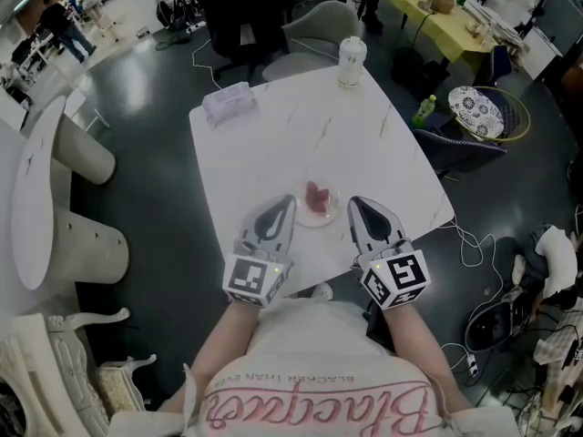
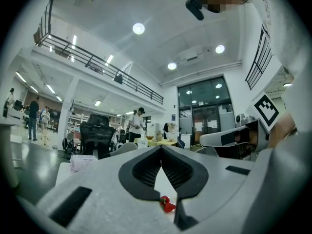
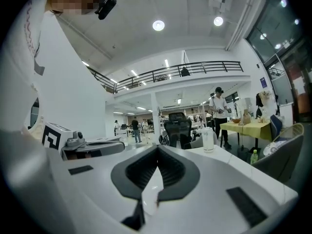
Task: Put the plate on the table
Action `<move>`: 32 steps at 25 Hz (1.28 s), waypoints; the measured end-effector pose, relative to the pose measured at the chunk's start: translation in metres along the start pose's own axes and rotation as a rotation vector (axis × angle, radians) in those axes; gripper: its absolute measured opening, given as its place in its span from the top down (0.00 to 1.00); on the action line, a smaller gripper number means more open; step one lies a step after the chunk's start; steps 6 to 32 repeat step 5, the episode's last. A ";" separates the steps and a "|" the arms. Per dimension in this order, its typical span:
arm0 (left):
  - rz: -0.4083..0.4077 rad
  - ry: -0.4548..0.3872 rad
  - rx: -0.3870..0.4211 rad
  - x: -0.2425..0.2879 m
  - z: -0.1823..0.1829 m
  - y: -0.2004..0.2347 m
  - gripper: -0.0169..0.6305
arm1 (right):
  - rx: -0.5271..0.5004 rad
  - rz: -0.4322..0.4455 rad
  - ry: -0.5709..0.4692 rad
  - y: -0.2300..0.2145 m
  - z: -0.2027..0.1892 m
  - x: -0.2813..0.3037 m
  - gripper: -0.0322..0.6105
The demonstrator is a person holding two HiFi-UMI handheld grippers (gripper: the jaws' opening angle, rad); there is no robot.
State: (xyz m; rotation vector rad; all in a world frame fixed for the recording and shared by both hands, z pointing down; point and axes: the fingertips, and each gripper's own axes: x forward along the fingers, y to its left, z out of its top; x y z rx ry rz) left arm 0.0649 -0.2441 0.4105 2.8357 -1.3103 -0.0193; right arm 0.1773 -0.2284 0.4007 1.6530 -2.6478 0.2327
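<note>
A small clear plate [image 1: 318, 209] with a red-pink piece of food [image 1: 316, 198] lies on the white marble table [image 1: 301, 135], near its front edge. My left gripper [image 1: 291, 199] rests just left of the plate, its jaws shut tip to tip with nothing held. My right gripper [image 1: 352, 201] rests just right of it, also shut. In the left gripper view the red food [image 2: 166, 204] shows through the gap below the shut left gripper [image 2: 161, 151]. The right gripper [image 3: 157, 151] shows only white tabletop below its joined tips.
A wrapped tissue pack [image 1: 226, 103] lies at the table's far left corner and a white jar [image 1: 352, 62] at the far edge. Chairs [image 1: 314, 30] stand behind. A green bottle [image 1: 424, 109] and a basket with a patterned plate [image 1: 477, 112] sit at right.
</note>
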 end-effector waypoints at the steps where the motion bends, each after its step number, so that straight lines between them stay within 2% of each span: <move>1: -0.001 0.001 0.005 0.000 0.001 0.000 0.97 | 0.000 0.003 0.002 0.001 0.000 0.000 0.95; 32: 0.002 -0.006 0.011 -0.002 0.004 0.001 0.97 | -0.001 0.008 0.006 0.004 -0.001 0.000 0.95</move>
